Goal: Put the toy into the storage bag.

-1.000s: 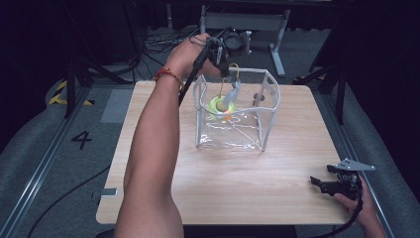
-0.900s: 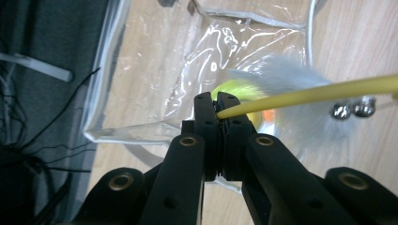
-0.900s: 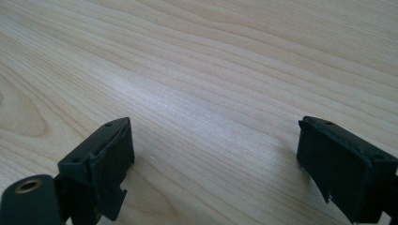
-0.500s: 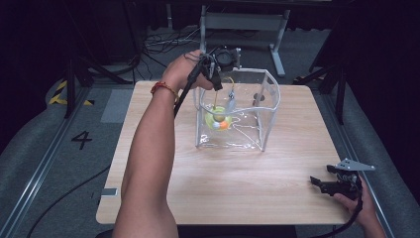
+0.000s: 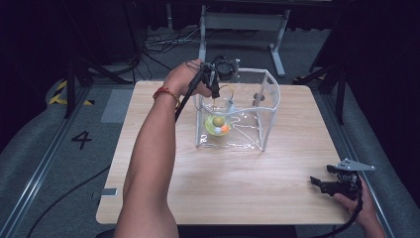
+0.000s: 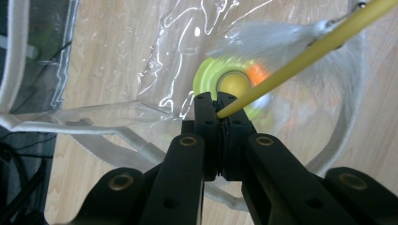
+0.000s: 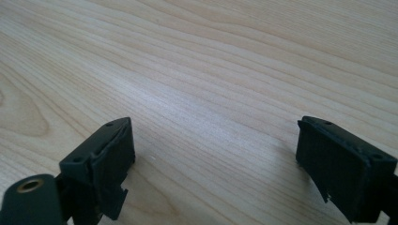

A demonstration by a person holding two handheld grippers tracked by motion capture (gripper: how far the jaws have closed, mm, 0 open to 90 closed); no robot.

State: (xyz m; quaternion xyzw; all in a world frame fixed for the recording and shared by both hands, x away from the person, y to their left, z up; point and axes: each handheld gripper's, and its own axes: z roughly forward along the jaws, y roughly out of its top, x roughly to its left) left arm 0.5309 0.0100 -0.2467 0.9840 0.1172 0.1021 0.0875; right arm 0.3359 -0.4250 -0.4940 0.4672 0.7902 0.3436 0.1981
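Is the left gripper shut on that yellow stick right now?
Yes. The left gripper has its jaws closed together, pinching the end of the yellow stick.

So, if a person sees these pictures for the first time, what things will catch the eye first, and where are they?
The clear plastic box at the far middle of the wooden table stands out, with a bright green toy holding small balls inside it. Above it, the left hand-held gripper is shut on a thin yellow stick that carries a white feather. At the near right corner, the right hand-held gripper rests open.
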